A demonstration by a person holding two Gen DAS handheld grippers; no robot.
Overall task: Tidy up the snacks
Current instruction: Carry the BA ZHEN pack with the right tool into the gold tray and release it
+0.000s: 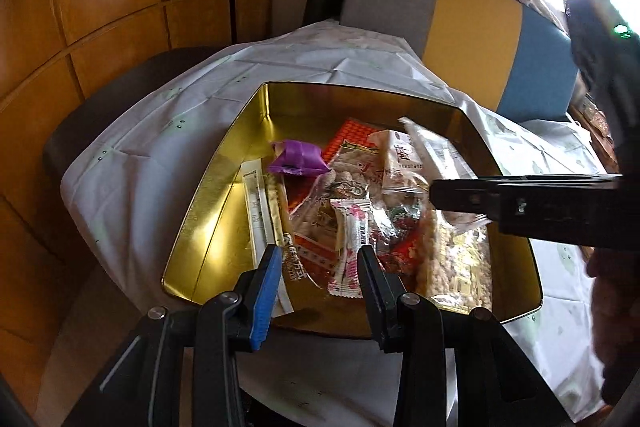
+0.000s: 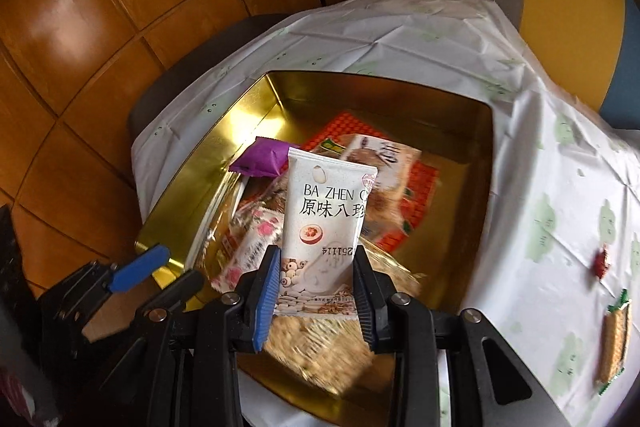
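The right gripper's fingers clamp the white snack packet upright between them, above the gold tin. The left gripper's fingers stand apart, holding nothing, with a pink-flowered packet in the tin just beyond them.

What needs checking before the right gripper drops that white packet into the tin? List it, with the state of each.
1. White packet gripped by right gripper: ok, held between both fingers.
2. Packet above the gold tin: ok.
3. Free space in tin: ok, bare floor at its left side.
4. Left gripper out of the drop path: cannot tell; it hangs open over the tin's near edge.
5. Snacks left on the tablecloth: not ok, a cracker bar and a red candy lie outside.
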